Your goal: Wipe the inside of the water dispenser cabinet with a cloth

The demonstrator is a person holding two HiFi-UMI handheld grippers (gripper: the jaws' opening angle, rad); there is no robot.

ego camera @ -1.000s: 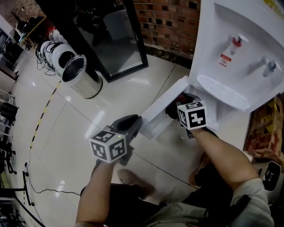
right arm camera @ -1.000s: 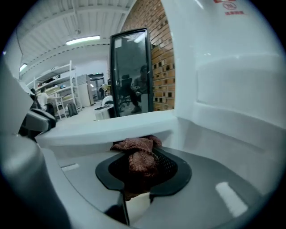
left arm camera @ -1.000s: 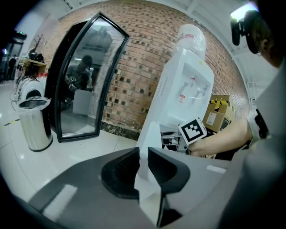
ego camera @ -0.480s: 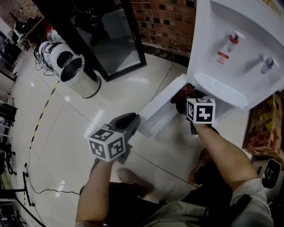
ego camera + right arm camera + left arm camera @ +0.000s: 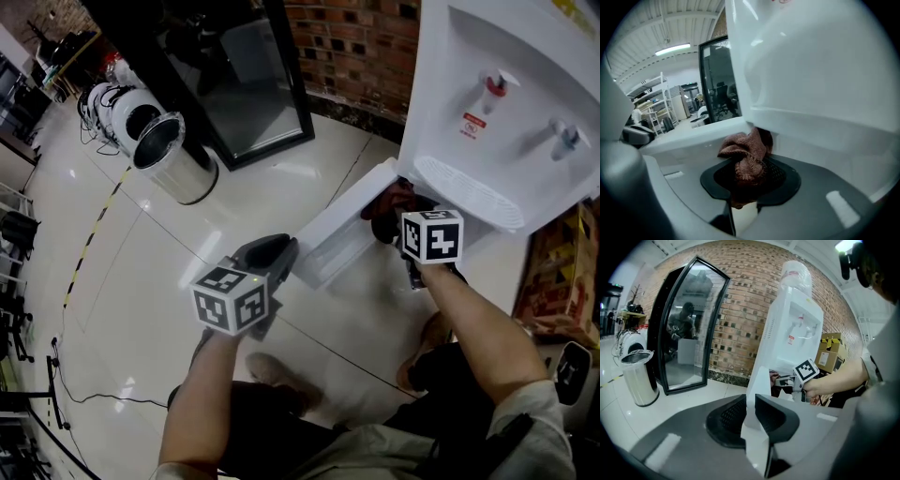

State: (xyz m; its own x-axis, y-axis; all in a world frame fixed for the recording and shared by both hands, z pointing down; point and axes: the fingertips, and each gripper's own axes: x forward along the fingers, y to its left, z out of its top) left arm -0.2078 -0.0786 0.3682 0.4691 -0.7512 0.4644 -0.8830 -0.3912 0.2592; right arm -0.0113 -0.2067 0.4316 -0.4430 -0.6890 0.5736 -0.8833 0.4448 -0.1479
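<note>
Left gripper [image 5: 751, 414]: clamped on the edge of the open cabinet door [image 5: 339, 242].
Right gripper [image 5: 749, 180]: pinched on brown cloth [image 5: 746, 151], at water dispenser [image 5: 450, 56] cabinet opening.

Open steel bin [image 5: 173, 161] upright on tiled floor [image 5: 141, 281], just beside black-framed glass panel [image 5: 246, 89]; brick wall [image 5: 356, 42] behind; cardboard boxes [image 5: 561, 281] at right edge.

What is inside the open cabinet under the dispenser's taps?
A reddish cloth, clamped in the right hand-held gripper, sits at the cabinet mouth. Beyond it the inside is dark, hidden by the cloth and gripper.
</note>
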